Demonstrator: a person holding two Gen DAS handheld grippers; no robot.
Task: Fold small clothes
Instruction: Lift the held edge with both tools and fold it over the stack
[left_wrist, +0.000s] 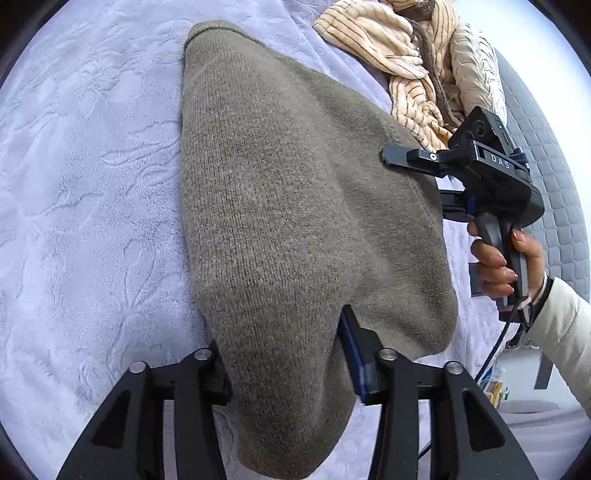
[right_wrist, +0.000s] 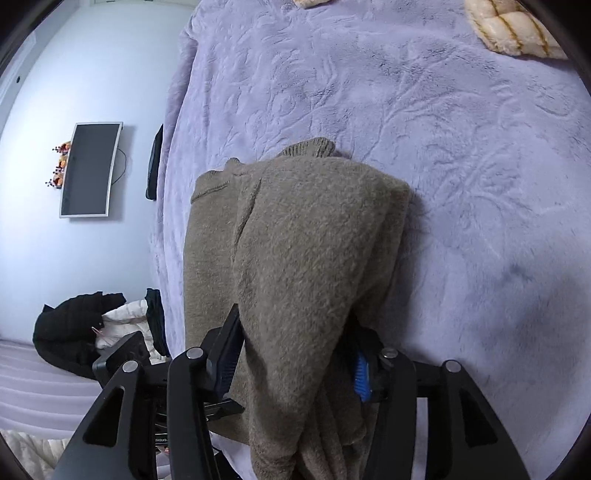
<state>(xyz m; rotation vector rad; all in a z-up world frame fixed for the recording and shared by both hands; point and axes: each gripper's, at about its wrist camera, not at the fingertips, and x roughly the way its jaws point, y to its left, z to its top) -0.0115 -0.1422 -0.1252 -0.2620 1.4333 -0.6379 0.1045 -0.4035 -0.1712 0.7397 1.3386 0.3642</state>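
Observation:
An olive-brown knit sweater (left_wrist: 280, 192) lies on the lavender plush blanket (left_wrist: 92, 184), partly folded, its ribbed hem at the far end. My left gripper (left_wrist: 284, 365) is shut on the near edge of the sweater, which bulges up between the fingers. My right gripper (right_wrist: 295, 362) is shut on a thick bunch of the same sweater (right_wrist: 295, 236). In the left wrist view the right gripper (left_wrist: 391, 157) reaches in from the right, held by a hand, its fingers clamping the sweater's right edge.
A cream striped garment (left_wrist: 402, 48) lies heaped at the far right of the blanket (right_wrist: 443, 147); it also shows in the right wrist view (right_wrist: 513, 33). Beyond the bed's left edge are a wall monitor (right_wrist: 88, 170) and a pile of black and white clothes (right_wrist: 85, 332).

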